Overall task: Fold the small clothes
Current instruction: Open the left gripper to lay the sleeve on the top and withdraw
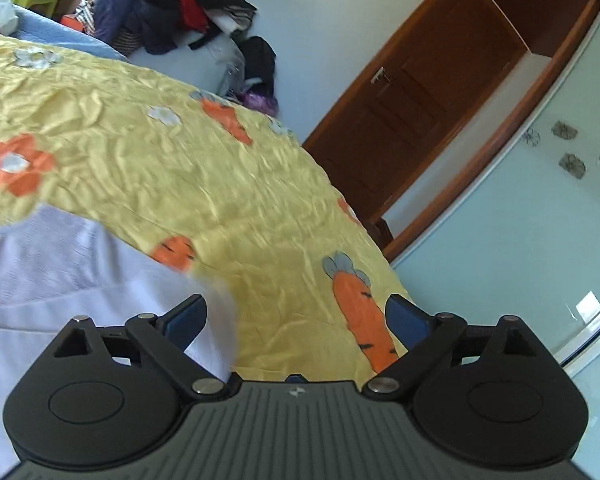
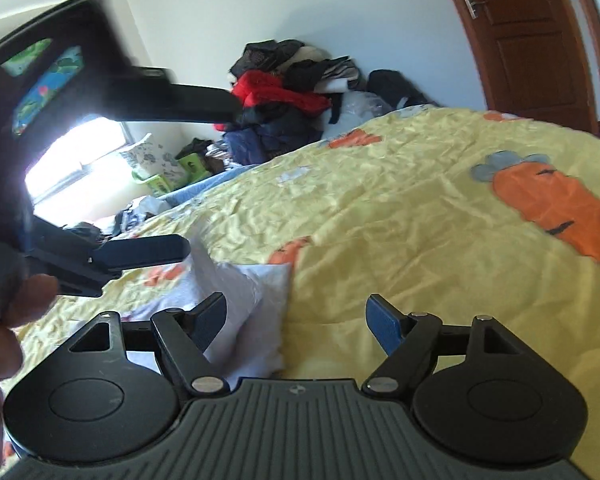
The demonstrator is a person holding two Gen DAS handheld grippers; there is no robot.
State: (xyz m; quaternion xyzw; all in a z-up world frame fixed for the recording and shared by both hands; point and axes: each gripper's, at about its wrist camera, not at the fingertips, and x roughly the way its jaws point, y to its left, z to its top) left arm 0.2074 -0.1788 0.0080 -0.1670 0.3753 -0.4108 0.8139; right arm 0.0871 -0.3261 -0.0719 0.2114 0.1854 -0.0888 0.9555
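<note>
A small pale lilac-white garment (image 1: 52, 280) lies on the yellow carrot-print bedspread (image 1: 180, 168), at the lower left of the left wrist view. My left gripper (image 1: 296, 320) is open and empty, its left finger over the garment's edge. In the right wrist view the garment (image 2: 256, 312) lies bunched just ahead of my right gripper (image 2: 296, 320), which is open and empty, its left finger over the cloth. The left gripper (image 2: 204, 180) shows there too, open, above the garment at the left.
A heap of dark and red clothes (image 1: 168, 4) (image 2: 284, 96) sits beyond the bed by the wall. A brown wooden door (image 1: 412, 108) and a glass-fronted wardrobe (image 1: 540, 240) stand to the right. The bedspread (image 2: 420, 200) stretches right.
</note>
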